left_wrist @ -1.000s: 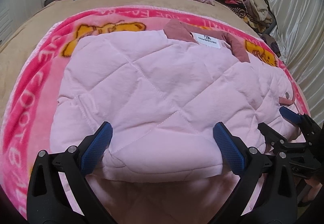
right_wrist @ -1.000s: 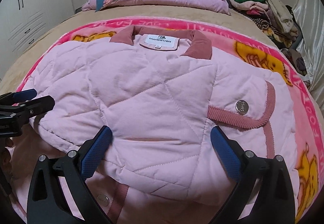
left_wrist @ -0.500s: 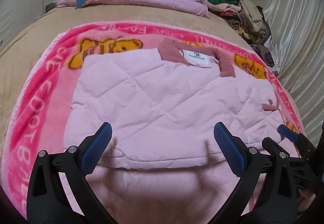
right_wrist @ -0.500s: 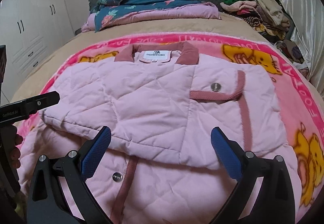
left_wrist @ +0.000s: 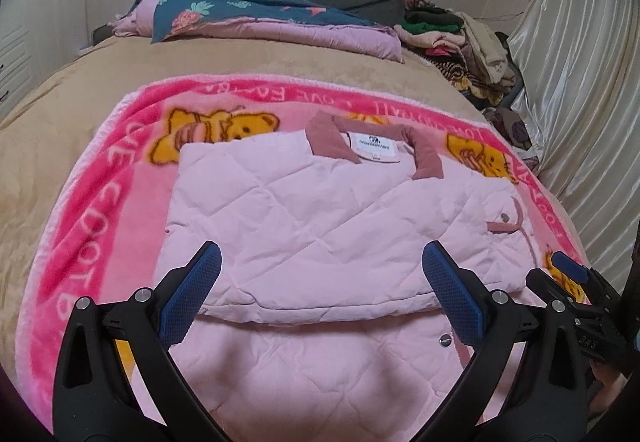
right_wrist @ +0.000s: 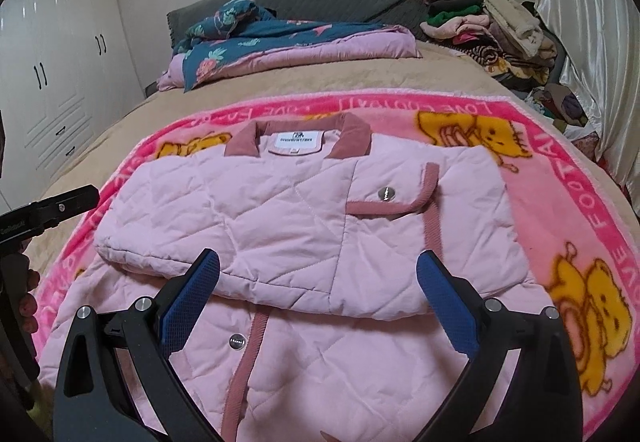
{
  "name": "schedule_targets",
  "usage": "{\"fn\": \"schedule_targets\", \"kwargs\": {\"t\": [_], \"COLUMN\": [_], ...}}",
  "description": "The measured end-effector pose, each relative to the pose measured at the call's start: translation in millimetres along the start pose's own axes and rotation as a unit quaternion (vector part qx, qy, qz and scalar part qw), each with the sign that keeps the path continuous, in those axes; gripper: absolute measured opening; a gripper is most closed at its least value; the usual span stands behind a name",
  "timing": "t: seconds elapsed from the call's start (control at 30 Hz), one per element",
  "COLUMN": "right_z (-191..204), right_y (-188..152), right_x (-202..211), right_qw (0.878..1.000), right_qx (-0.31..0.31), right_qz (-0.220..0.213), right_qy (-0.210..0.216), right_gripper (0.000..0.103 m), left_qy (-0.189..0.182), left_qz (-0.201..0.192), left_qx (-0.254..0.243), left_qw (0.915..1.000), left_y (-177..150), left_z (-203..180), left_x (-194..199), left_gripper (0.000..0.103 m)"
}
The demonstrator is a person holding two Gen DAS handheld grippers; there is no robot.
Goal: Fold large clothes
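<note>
- jacket [right_wrist: 304, 218]: pale pink, diamond-quilted; dusty rose collar and trim
- blanket [right_wrist: 560, 178]: hot pink border, white letters, yellow bears
- bedspread [left_wrist: 60, 114]: tan
- quilt [left_wrist: 248, 6]: dark teal, strawberry print
- gripper pads [left_wrist: 192, 294]: blue

both wrist views face up the bed [left_wrist: 280, 66], sharing the jacket [right_wrist: 280, 210].

Right gripper [right_wrist: 318, 296] is held wide open above a pink quilted jacket [right_wrist: 280, 226], which is laid folded on a pink blanket [right_wrist: 560, 210].
</note>
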State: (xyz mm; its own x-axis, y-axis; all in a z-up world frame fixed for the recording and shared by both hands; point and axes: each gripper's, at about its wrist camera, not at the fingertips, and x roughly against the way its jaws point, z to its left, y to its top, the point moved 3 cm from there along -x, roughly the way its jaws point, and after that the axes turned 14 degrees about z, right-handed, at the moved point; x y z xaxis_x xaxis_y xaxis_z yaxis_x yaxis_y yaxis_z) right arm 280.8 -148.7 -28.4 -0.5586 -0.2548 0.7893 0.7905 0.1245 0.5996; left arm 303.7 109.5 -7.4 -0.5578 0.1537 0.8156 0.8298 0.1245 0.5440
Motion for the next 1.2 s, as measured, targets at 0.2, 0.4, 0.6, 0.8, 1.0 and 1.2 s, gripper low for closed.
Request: {"fn": "schedule_targets", "kwargs": {"t": [0.2,0.4,0.6,0.8,1.0,1.2], "right_z": [0,2,-1,-6,-8,-9], "right_y": [-1,-6,-6,-9,-13,-17], "right_x": [15,29,47,61,74,87], "right_qw": [1.000,1.000,0.999,0.999,0.998,0.998], "right_qx": [-0.001,0.001,0.001,-0.001,0.001,0.003], "right_qz": [-0.013,-0.024,-0.039,-0.050,-0.057,-0.064], "right_qy": [-0.001,-0.004,-0.014,-0.022,-0.026,-0.025], "right_gripper": [0.098,0.098,0.098,0.099,0.099,0.099], "left_qy": [-0.001,0.000,-0.001,-0.008,-0.007,-0.008], "left_qz": [-0.011,-0.019,-0.036,-0.041,-0.043,-0.048], "left_qx": [-0.006,-0.012,-0.017,-0.015,-0.019,-0.018], "left_qw": [0.9999,0.9997,0.9992,0.9990,0.9989,0.9986], "left_y": [-4,-13,-17,-23,-37,-52], "left_z": [-3,-7,-12,-18,-22,-24], "left_x": [13,24,38,47,55,68], "left_gripper": [0.095,0.095,0.095,0.095,0.095,0.095]}}
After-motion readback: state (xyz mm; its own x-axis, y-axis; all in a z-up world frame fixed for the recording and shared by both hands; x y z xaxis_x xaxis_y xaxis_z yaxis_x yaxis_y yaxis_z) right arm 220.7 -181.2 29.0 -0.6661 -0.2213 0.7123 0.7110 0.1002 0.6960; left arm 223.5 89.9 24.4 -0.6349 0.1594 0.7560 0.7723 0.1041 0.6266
